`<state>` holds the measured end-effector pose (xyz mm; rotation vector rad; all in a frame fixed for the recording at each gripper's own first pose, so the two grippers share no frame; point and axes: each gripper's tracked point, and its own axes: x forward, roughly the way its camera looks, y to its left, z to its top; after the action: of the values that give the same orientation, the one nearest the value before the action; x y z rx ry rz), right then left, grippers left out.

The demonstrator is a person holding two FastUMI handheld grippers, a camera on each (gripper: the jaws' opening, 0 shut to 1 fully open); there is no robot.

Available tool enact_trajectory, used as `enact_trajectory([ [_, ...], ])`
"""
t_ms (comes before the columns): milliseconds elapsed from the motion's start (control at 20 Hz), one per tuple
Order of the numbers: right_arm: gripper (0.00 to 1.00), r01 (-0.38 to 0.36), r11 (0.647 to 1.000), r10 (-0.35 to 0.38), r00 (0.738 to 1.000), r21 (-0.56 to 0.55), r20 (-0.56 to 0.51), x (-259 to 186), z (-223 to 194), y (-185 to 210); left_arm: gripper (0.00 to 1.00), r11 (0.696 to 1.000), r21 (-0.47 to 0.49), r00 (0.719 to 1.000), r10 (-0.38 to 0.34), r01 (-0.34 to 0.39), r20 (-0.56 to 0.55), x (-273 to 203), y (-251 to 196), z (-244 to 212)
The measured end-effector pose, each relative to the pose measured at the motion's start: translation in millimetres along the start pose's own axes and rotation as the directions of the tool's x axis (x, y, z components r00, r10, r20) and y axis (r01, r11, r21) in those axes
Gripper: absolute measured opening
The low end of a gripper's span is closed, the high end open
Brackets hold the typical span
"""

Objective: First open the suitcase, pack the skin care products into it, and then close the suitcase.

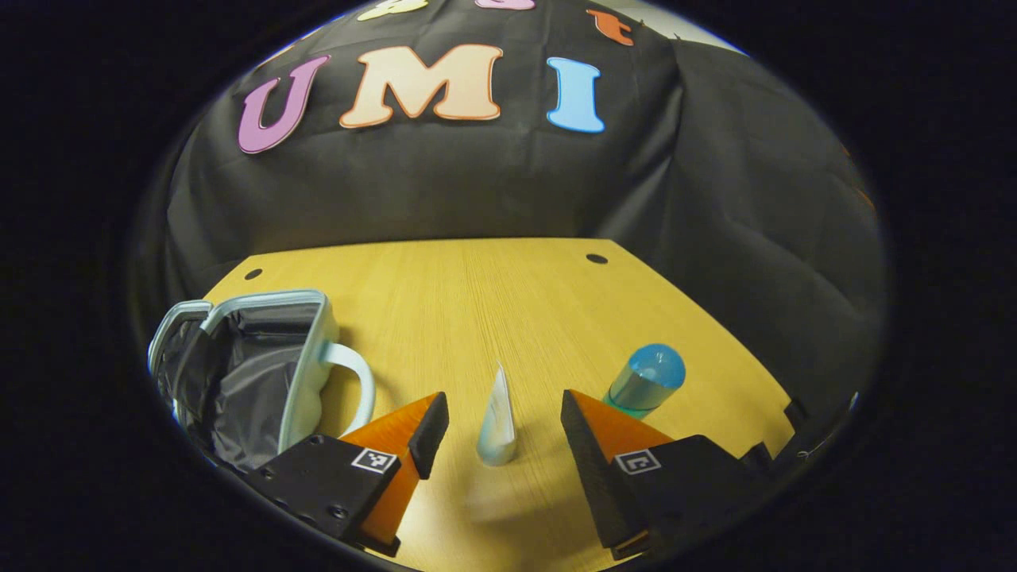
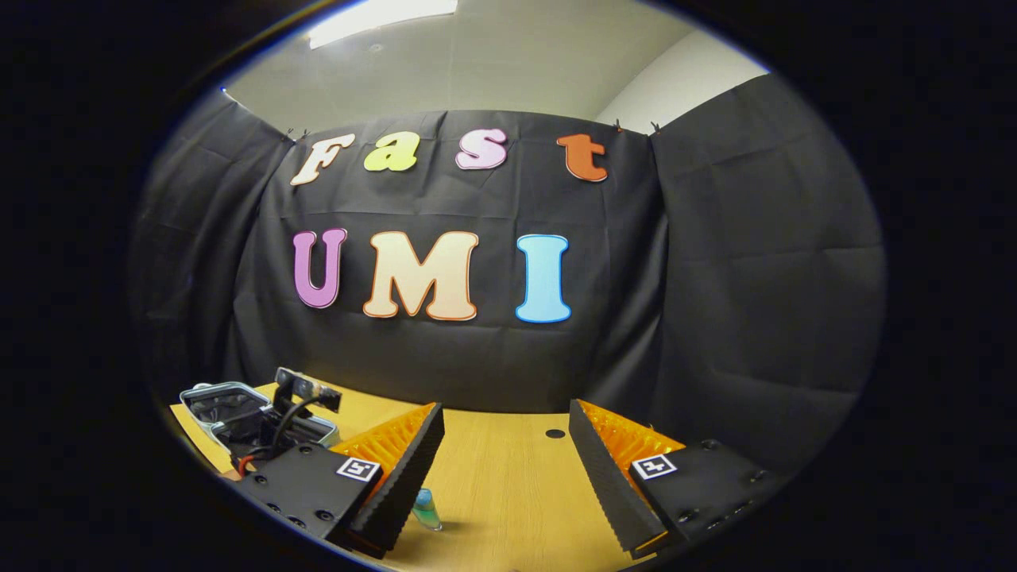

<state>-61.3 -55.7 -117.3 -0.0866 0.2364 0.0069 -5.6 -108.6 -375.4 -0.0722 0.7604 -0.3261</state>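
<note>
- Left gripper gaping wide, gripping nothing, hovering low over the yellow wooden table.
- Standing upright between its fingers, touching neither: a small pale, flat-topped squeeze tube.
- Just beyond its right finger, resting on the table: a teal bottle with a rounded blue cap.
- Lying open to its left: a pale blue suitcase with grey lining and a looped handle.
- Right gripper also spreading wide, holding nothing.
- Peeking out beside its left finger: the teal bottle; farther left, the open suitcase.
</note>
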Motion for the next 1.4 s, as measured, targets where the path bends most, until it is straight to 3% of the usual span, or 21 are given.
enact_trajectory([
  [150,0.99,-0.021,1.000,0.021,1.000,-0.003,-0.010,1,-12,6,0.71,1.000,-0.005,1.000,0.013,-0.013,-0.020,10,2,-11],
  [250,0.99,-0.041,0.999,0.041,0.999,-0.008,-0.006,4,-17,13,0.46,0.999,-0.001,0.999,0.035,-0.035,-0.003,16,8,-9],
  [300,0.99,-0.046,0.999,0.046,0.999,-0.011,-0.011,7,-22,16,0.24,0.999,-0.010,0.999,0.040,-0.039,0.010,19,11,-9],
  [550,0.99,-0.064,0.998,0.064,0.997,0.006,-0.041,28,-43,37,0.06,0.998,-0.050,0.999,-0.020,0.022,0.029,10,12,5],
  [600,0.99,-0.070,0.997,0.071,0.996,0.012,-0.054,33,-49,44,0.12,0.999,-0.040,0.999,-0.030,0.031,0.031,4,14,11],
  [850,0.99,-0.116,0.993,0.116,0.984,0.007,-0.137,53,-98,83,0.08,0.998,-0.015,0.997,-0.061,0.062,0.057,-38,22,47],
  [1050,0.99,-0.139,0.990,0.136,0.965,0.001,-0.223,58,-147,104,0.12,0.998,-0.005,0.995,-0.059,0.059,0.082,-68,28,66],
  [1400,0.99,-0.153,0.988,0.142,0.920,0.000,-0.366,62,-233,118,0.05,1.000,-0.015,0.993,-0.022,0.024,0.120,-103,50,89],
])
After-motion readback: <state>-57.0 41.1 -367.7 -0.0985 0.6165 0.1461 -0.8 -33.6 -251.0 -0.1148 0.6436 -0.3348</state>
